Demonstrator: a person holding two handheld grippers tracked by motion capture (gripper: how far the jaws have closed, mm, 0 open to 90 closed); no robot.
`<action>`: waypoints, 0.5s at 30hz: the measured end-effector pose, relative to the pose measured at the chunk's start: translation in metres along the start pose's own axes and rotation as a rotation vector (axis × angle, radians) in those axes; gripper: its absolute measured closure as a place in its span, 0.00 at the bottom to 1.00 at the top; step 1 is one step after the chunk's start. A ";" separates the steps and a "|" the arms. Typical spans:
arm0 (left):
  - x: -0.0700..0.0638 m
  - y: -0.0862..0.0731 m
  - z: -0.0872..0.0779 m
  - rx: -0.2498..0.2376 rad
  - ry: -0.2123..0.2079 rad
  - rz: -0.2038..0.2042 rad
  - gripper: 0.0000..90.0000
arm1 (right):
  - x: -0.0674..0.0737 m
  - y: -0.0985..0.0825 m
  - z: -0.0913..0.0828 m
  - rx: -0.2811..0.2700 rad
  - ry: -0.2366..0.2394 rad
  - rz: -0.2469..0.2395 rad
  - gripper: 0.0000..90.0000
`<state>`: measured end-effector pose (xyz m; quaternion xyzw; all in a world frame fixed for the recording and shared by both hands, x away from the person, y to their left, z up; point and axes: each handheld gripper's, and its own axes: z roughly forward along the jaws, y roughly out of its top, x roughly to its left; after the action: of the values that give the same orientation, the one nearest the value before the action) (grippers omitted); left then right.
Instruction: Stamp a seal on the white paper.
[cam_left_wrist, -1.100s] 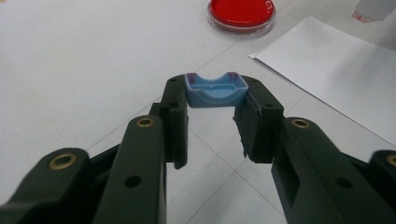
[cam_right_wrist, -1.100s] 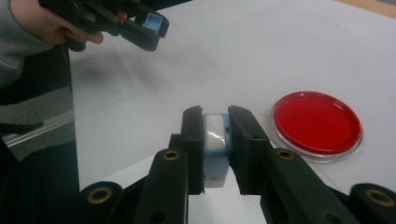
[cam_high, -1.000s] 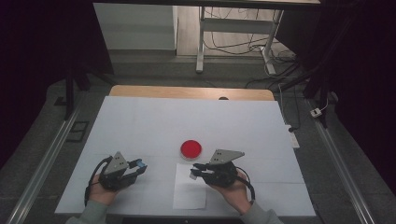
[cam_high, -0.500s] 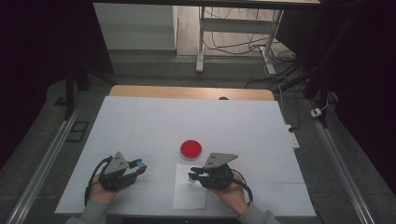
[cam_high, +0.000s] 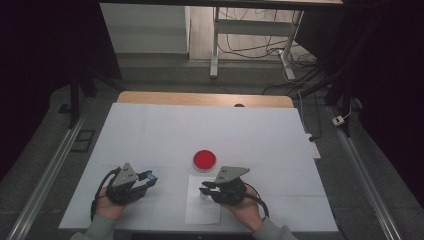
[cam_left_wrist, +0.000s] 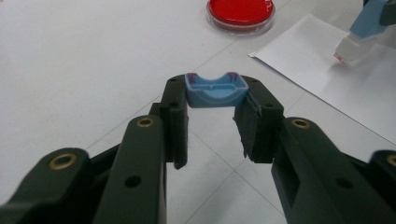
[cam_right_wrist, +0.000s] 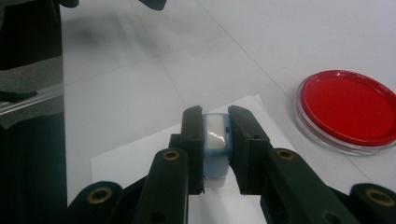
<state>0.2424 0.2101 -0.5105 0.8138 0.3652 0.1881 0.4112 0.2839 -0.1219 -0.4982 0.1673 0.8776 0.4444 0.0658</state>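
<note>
Left gripper view: left gripper (cam_left_wrist: 215, 119) clenched on small blue cap (cam_left_wrist: 216, 89), held at jaw tips above table (cam_left_wrist: 70, 70) | right gripper (cam_right_wrist: 215, 154) grasps blue-white marker body (cam_right_wrist: 215, 140) over white paper (cam_right_wrist: 135, 163), near red dish (cam_right_wrist: 348, 107) | both probably light, stiff, smooth plastic; grip flat sides, gently.

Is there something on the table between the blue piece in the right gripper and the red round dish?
Nothing visible stands in the way. The right gripper is shut on a small light-blue plastic piece over the white paper sheet. Between it and the shallow clear dish with red filling lie only bare paper and white table.
</note>
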 end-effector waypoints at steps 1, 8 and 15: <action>0.000 0.000 0.000 0.000 -0.001 0.000 0.73 | 0.000 0.000 0.001 0.000 -0.003 -0.002 0.84; 0.000 0.000 0.000 0.000 0.000 0.003 0.73 | -0.001 -0.001 0.003 0.005 -0.016 -0.001 0.84; 0.000 0.000 -0.001 -0.001 0.000 0.002 0.73 | -0.001 -0.002 0.007 0.013 -0.011 -0.008 0.84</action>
<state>0.2422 0.2107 -0.5102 0.8140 0.3644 0.1884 0.4113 0.2864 -0.1178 -0.5041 0.1666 0.8809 0.4373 0.0713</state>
